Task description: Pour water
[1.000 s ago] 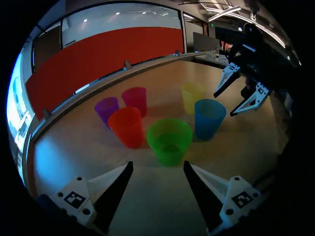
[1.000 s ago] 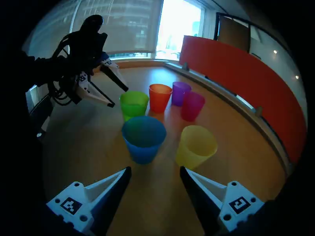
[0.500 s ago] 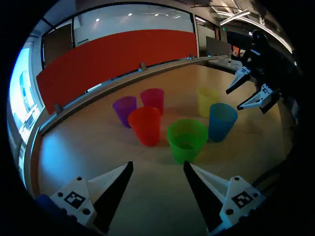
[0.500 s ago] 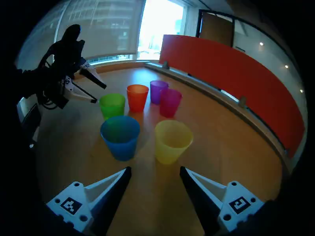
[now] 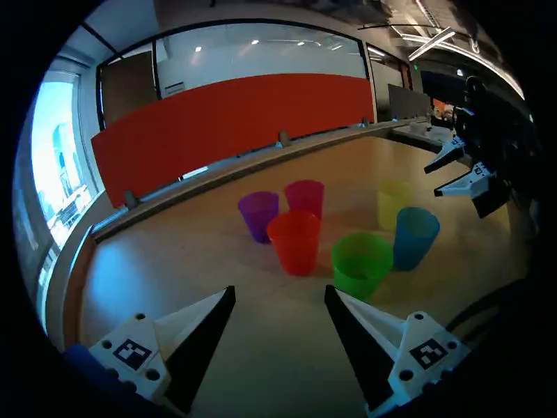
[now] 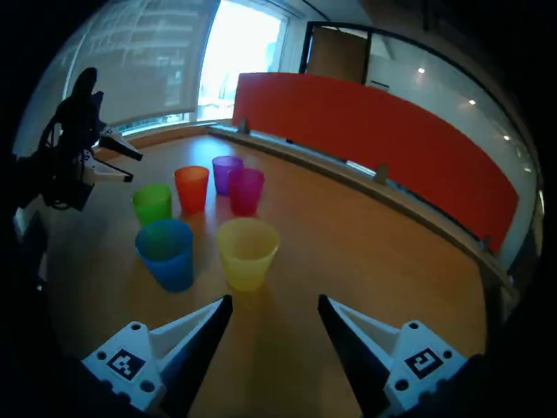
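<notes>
Holding coloured cups (image 6: 247, 251), the wooden table (image 6: 376, 244) borders a red partition (image 6: 390, 139).

Place: looks like an office, meeting-room kinda spot
Counter: big curved wooden counter (image 6: 390, 237) with a red divider panel (image 5: 230, 125) standing along its edge
Walls: glass partition (image 5: 264, 56), wooden door (image 6: 338, 64)
Light: strip lights (image 5: 435, 40), tall window (image 6: 240, 63) with blinds (image 6: 139, 76)

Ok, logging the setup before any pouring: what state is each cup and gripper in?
Purple cup: upright, ungripped.
Pink cup: upright, ungripped.
Orange cup: upright, ungripped.
Green cup: upright, ungripped.
Blue cup: upright, ungripped.
Yellow cup: upright, ungripped.
Left gripper: open, empty.
Right gripper: open, empty.
</notes>
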